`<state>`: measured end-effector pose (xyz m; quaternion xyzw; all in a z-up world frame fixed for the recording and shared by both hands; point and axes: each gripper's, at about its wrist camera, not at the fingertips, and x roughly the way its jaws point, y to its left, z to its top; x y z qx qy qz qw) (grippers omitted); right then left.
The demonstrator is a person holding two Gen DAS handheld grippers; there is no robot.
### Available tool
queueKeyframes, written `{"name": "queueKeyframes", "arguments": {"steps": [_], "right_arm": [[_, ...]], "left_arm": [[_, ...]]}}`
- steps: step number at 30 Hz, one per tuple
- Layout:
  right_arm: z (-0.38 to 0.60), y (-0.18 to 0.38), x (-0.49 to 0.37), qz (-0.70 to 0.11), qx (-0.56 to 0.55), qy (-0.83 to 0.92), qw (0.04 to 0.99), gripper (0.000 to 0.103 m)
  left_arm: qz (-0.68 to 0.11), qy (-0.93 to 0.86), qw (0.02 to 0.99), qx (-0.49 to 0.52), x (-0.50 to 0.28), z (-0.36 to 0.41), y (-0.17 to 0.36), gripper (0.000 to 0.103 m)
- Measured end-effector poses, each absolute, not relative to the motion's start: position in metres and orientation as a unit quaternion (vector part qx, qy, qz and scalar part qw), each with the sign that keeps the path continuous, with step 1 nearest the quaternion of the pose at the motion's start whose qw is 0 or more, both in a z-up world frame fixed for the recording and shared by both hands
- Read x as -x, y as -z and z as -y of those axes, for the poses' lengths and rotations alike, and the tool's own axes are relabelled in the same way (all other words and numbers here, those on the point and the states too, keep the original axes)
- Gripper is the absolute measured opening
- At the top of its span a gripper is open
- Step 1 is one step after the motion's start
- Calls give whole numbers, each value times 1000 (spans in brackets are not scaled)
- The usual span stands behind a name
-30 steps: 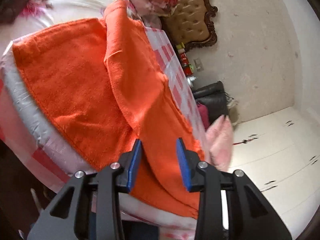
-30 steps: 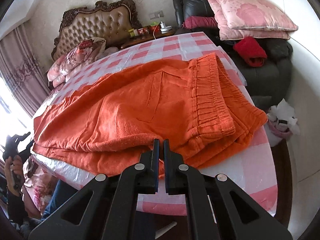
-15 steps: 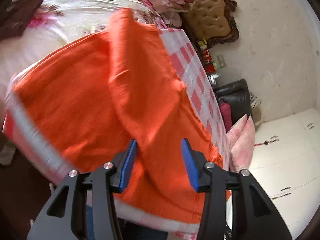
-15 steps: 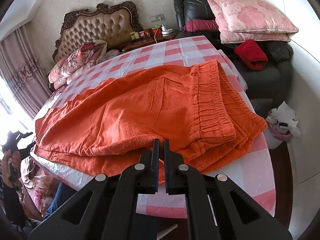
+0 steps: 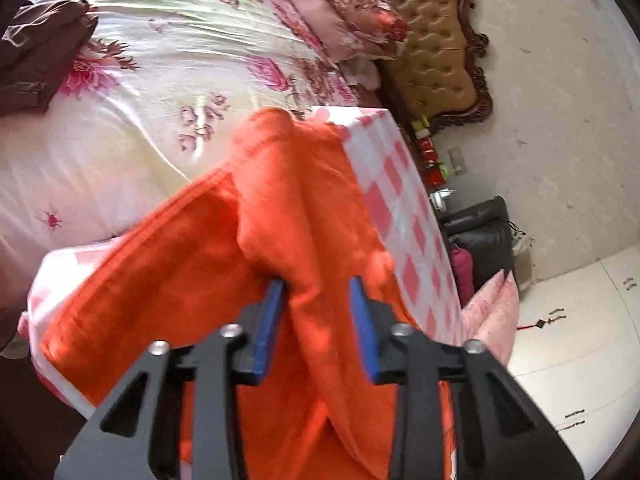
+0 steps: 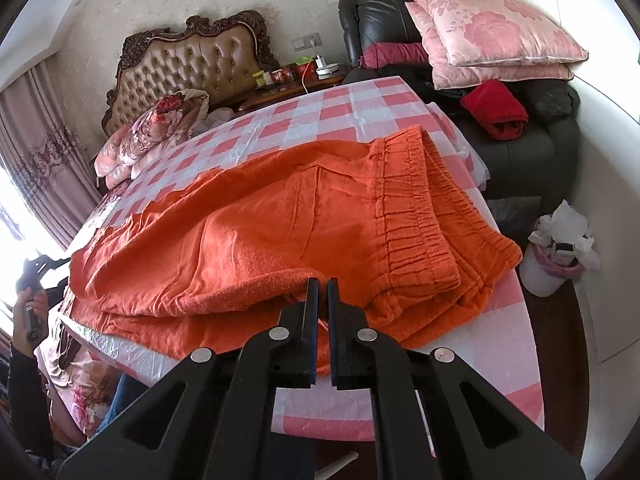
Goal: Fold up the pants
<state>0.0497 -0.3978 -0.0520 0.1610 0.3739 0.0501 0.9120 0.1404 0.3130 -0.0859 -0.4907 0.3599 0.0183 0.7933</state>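
Observation:
Orange pants (image 6: 320, 220) lie folded lengthwise on a pink-and-white checked table (image 6: 344, 108), waistband (image 6: 420, 216) toward the right. My right gripper (image 6: 321, 284) is shut at the near edge of the pants; whether cloth is pinched between the pads is not clear. In the left wrist view the leg end of the pants (image 5: 280, 208) fills the middle. My left gripper (image 5: 316, 292) is open, its blue pads on either side of a raised fold of the orange cloth.
A bed with floral sheets (image 5: 140, 80) and a tufted headboard (image 6: 188, 60) stands beyond the table. A black armchair with pink pillows (image 6: 492, 32) and a red cloth (image 6: 496, 112) is at the right. A white bin (image 6: 556, 256) stands by the table's right edge.
My left gripper has swung along the leg end of the pants and stayed open, now straddling a fold. My right gripper has stayed shut and drawn back slightly from the pants.

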Motion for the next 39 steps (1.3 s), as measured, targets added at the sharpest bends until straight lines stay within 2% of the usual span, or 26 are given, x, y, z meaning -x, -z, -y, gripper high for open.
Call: {"name": "queueKeyframes", "arguments": {"steps": [2,7,10,15,16,17,18,24,31,36,39], "right_arm": [[398,52,-50,-374,-159,-49,912,5],[401,41,-50,-366,-147,-47,918,5],[405,29,-45,-354,-137,-36,924,5],[406,53,-49,-386,-136,-26,912,5],[404,55,-48,-388,-131,-25,912,5],[404,56,-47,-388,-130,-26,912,5],[405,57,-47,-388,-134,-27,912,5],[407,58,-52,-387,-136,-21,912,5],[408,56,-55,-386,-142,-21,912,5],[408,53,-56,-384,-140,-21,912,5],[410,51,-57,-383,-142,-23,913,5]], "left_arm": [[-365,-19,788,495,-142,-320,89,8],[-334,2,810,483,-121,-327,53,6],[-315,-3,831,458,-83,-318,30,6],[-368,-22,799,476,-57,-315,75,6],[-364,-23,797,481,-53,-317,81,16],[-356,-27,797,487,-48,-320,85,35],[-349,-28,795,496,-46,-324,87,41],[-315,-17,773,551,-50,-363,97,37],[-305,-3,777,551,-54,-379,95,36],[-296,12,803,518,-57,-373,75,36],[-296,-40,836,460,-49,-378,58,43]]}}
